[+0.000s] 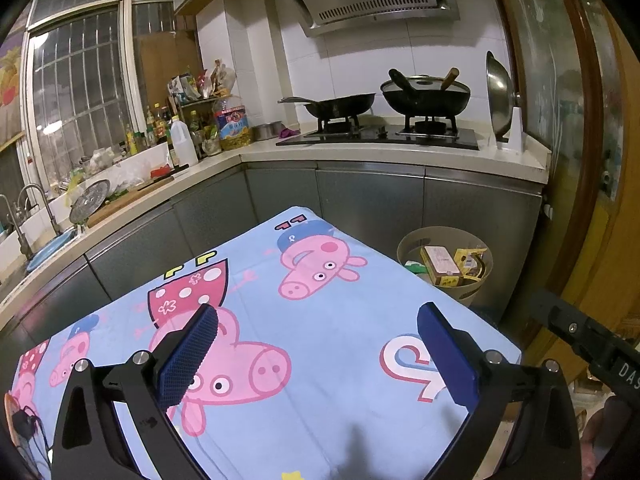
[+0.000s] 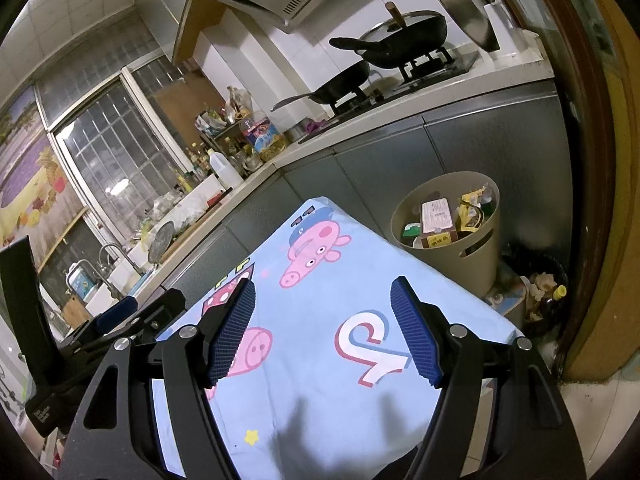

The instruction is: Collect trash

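Right up close, the left gripper (image 1: 316, 344) hangs over the light blue cartoon-pig tablecloth (image 1: 320, 400), its blue ribbed pads (image 1: 188, 360) spread wide with nothing between them. The right gripper (image 2: 324, 328) is just the same: jaws well apart, empty, over the same cloth. At 9 o'clock in the right wrist view sits the black body of the left gripper, and at 3 o'clock in the left view a black bar of the right one pokes in, cut off by the frame edge.

The cloth lies bare where it shows; its near edge is hidden under the gripper frames in both views. A dark shadow falls across it at 6 o'clock.

Further out, at about 2 o'clock, stands the round beige plastic waste bin (image 1: 476, 288) on the floor just beside the table's far corner, against the grey cabinet fronts (image 1: 372, 200). Inside it: a tan cardboard box (image 1: 440, 264), yellow wrappers (image 1: 472, 264) and something green, half hidden by the table edge in the left view. The right view shows the bin's side cut-out, plus a dark container of scraps (image 2: 540, 292) at 3 o'clock by the wooden door frame, hard to make out.

Farthest back, at 12 o'clock, the black woks (image 1: 424, 96) sit on the stove.
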Demonstrator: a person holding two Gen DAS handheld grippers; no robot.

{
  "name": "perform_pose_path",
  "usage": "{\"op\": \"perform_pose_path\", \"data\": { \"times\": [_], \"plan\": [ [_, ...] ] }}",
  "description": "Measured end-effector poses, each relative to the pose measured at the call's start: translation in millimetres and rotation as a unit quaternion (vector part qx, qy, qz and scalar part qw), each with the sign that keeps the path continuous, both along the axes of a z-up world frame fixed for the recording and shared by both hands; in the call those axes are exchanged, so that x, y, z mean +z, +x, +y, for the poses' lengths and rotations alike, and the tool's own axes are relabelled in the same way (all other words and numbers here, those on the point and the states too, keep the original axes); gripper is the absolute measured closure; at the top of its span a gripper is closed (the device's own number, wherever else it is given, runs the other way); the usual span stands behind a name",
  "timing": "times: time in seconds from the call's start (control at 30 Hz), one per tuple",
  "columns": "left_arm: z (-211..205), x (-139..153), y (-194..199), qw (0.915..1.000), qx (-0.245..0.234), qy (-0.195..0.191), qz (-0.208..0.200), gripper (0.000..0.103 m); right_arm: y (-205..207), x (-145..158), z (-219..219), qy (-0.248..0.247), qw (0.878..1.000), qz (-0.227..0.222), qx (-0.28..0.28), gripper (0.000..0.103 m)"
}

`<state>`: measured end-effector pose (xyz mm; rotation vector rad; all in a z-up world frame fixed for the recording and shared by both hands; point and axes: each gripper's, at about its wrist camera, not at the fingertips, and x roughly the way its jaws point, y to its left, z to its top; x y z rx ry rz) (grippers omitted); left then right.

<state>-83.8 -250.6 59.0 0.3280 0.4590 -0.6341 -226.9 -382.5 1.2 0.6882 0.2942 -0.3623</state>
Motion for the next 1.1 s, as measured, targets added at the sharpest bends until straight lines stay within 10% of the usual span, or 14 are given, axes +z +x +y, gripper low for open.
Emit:
{"op": "perform_pose_path", "data": {
  "times": [1.1],
  "plan": [
    [10,-13,7,0.9999,-0.002,0.009,0.008,0.004,0,-1,-2,0.002,1.000,0.002,0.000,0.034]
  ]
}}
